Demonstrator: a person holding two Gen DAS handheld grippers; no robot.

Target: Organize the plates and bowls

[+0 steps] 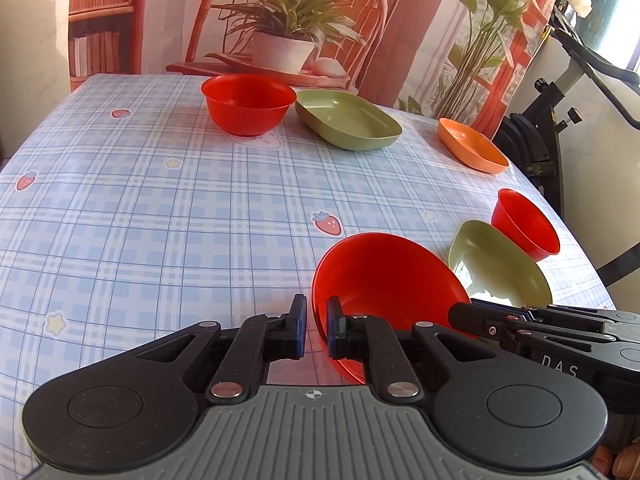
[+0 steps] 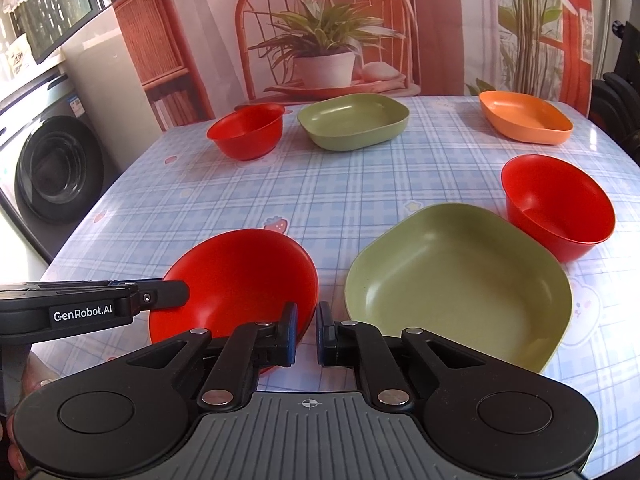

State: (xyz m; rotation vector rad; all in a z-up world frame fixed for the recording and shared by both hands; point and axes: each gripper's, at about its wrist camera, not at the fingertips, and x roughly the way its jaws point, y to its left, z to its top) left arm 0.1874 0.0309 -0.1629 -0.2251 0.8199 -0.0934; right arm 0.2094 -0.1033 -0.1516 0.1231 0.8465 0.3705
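Note:
My left gripper [image 1: 317, 326] is shut on the rim of a red bowl [image 1: 384, 276], which tilts up off the table; the same bowl shows in the right wrist view [image 2: 244, 276] with the left gripper's finger [image 2: 160, 294] on its left rim. My right gripper [image 2: 307, 334] sits with its jaws nearly closed and nothing between them, its left finger beside the bowl's right edge; it also shows in the left wrist view [image 1: 520, 322]. A green plate [image 2: 456, 284] lies near right, a second red bowl [image 2: 560, 208] behind it.
At the far side of the checked tablecloth [image 2: 360, 184] stand a third red bowl [image 2: 248, 130], a second green plate [image 2: 354, 120] and an orange plate [image 2: 526, 116]. A washing machine [image 2: 48, 160] stands left of the table. A printed backdrop hangs behind.

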